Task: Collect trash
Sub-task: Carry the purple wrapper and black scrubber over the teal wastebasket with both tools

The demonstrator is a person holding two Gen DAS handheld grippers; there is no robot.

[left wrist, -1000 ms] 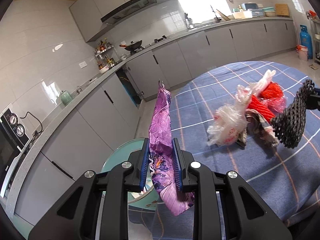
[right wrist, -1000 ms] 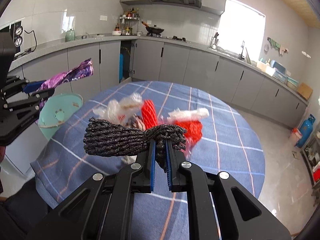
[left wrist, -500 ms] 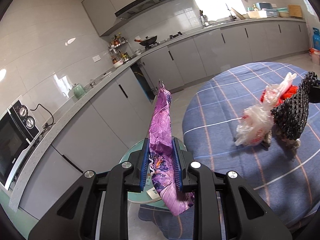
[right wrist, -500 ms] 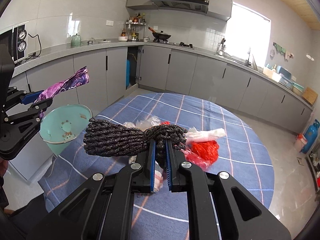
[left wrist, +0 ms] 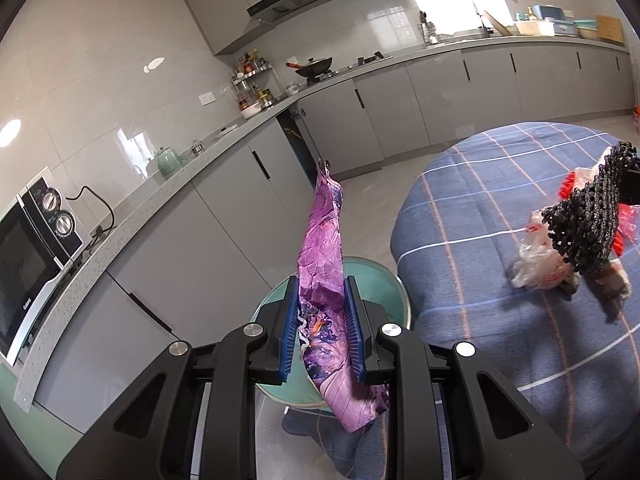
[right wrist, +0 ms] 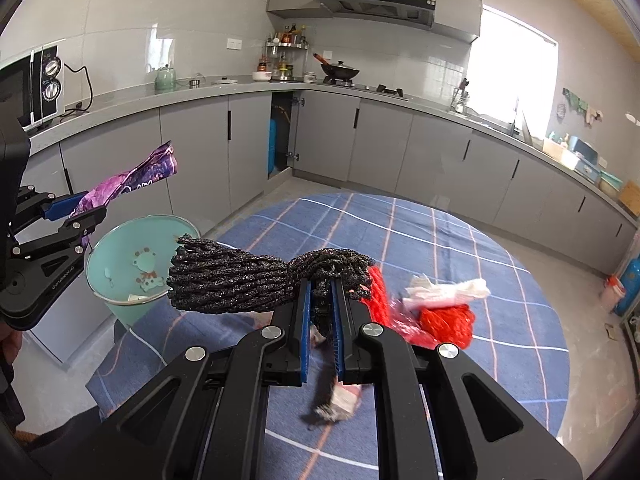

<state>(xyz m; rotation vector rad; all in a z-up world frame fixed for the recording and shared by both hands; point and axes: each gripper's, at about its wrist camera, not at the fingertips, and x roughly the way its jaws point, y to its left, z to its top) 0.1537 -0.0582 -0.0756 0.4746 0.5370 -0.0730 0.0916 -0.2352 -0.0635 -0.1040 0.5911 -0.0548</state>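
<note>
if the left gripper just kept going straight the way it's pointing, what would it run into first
Probably the teal trash bin just beyond the left gripper, which is shut on a purple wrapper. Depth is unclear; it may pass over the rim toward the grey cabinets.

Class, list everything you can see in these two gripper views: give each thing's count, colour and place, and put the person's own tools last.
purple wrapper: one, purple, held over the bin
black mesh netting: one, black, held above the table
red mesh netting: one bundle, red, on the tablecloth
clear plastic bag: one, whitish, on the tablecloth
tablecloth: one, blue checked, on the round table
bin: one, mint green, on the floor beside the table
microwave: one, black and silver, on the counter
wok: one, black, on the hob
left gripper: one, black and blue
right gripper: one, black and blue
</note>
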